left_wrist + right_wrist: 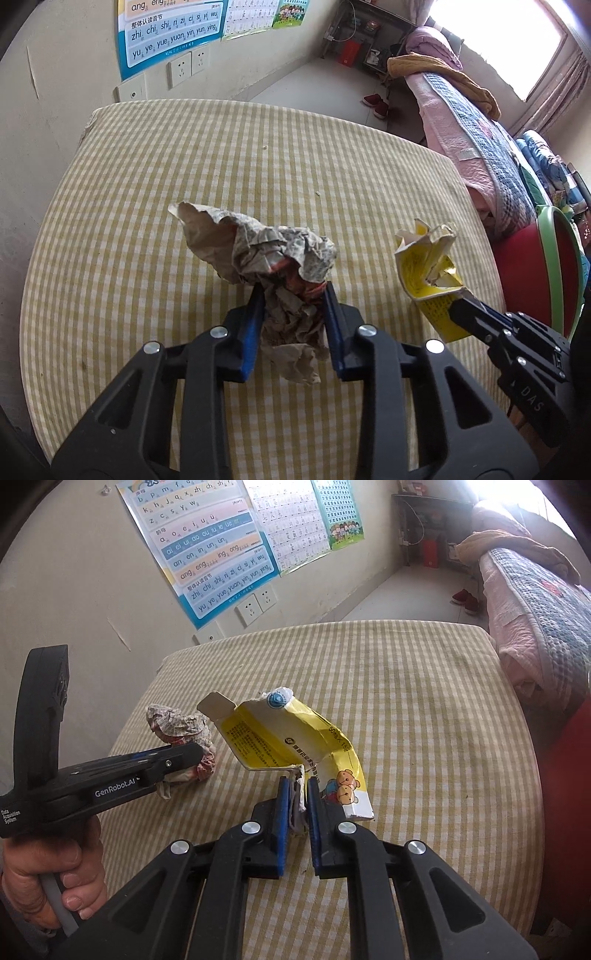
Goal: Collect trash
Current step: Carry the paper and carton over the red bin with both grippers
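Observation:
A crumpled brown printed paper wad [269,258] sits between the blue pads of my left gripper [293,291], which is shut on it above the yellow checked tablecloth [147,184]. In the right wrist view the same wad [181,727] shows beside the left gripper [184,755], held by a person's hand [55,871]. My right gripper [298,786] is shut on the torn edge of a crushed yellow and white carton [295,738]. From the left wrist view the carton [428,273] hangs from the right gripper [458,302] at the table's right side.
The table stands against a wall with sockets [188,66] and a blue poster [170,33]. A bed with pink and blue quilts [476,133] runs along the right. A red and green chair [546,258] is close to the table's right edge. Small crumbs [264,147] lie on the cloth.

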Tool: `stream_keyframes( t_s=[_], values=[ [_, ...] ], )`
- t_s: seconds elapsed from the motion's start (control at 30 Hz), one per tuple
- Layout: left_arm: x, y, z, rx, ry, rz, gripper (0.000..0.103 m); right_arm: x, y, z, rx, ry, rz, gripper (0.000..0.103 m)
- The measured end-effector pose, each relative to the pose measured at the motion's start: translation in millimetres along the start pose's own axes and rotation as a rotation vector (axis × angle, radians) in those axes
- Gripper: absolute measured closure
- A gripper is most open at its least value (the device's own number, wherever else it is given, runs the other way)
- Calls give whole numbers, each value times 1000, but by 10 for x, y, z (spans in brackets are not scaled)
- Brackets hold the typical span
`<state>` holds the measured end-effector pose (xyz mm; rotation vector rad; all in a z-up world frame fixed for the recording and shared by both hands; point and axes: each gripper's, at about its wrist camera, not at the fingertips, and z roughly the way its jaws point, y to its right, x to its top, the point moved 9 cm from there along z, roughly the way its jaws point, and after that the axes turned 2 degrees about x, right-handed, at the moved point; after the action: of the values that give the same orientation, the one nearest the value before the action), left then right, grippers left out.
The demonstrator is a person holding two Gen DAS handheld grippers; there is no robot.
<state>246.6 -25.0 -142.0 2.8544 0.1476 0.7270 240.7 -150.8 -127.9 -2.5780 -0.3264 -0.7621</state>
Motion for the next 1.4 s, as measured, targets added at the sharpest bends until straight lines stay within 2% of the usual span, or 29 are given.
stream_keyframes(
  t_s=[0.37, 0.67, 0.93, 1.17, 1.4],
  values=[
    [-173, -6, -489, -17, 40, -1, 74, 95, -85, -313, -17, 74, -26, 94],
    [-414, 1, -925, -42, 80, -17, 74, -38, -245, -555, -10, 59, -15, 94],
    [-470, 71, -1255, -72, 130, -8, 74, 22, -425, -909, -19, 122, -41, 94],
    [-484, 135, -1409, -93, 149, 0, 74, -151, -343, -1141, -43, 128, -18, 94],
    [-447, 349, -1470, -112, 156, 44, 74, -102, -208, -1406, -67, 179, 11, 94]
  ],
)
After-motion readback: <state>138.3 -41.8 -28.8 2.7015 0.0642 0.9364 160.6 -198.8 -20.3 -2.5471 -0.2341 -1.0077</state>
